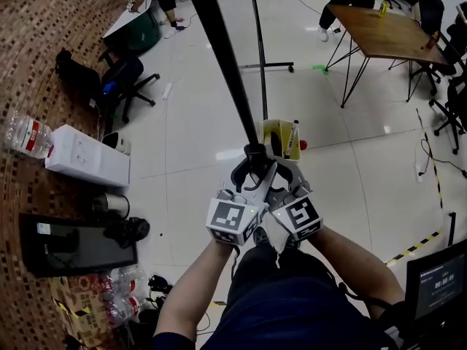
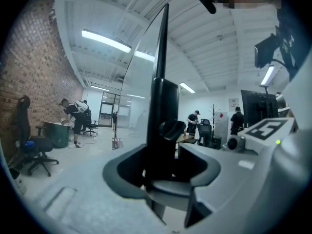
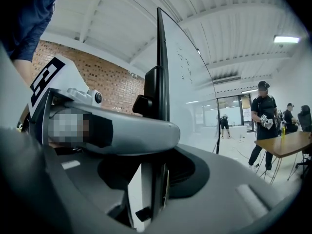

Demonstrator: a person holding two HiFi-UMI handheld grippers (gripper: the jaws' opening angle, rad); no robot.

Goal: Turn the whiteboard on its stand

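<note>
Tiled floor (image 1: 190, 144) fills most of my head view, with a brick wall (image 2: 34, 82) off to the left. Whiteboard (image 1: 222, 57) next: I see it edge-on, a long dark bar running from the top of frame down to the middle, with the thin pole and foot of its stand (image 1: 260, 49) just behind it. Wooden bench (image 1: 379, 35) is at top right, well apart from the board. Black office chair (image 1: 124, 79) is upper left, and a white box (image 1: 87, 157) lies below it near the left edge.

Both tools meet at the board's lower end, side by side, marker cubes close together. Left hand-held gripper (image 1: 246, 168): in its own view I get the board's black frame (image 2: 161, 106) standing straight up between the jaws, and the jaws are clamped on it. Right hand-held gripper (image 1: 281, 168): same story, board edge (image 3: 163, 82) between the jaws, white face to the right, jaws closed onto it.

Yellow bin (image 1: 276, 138) is just beyond the grippers. Water bottle (image 1: 25, 135) lies far left.
</note>
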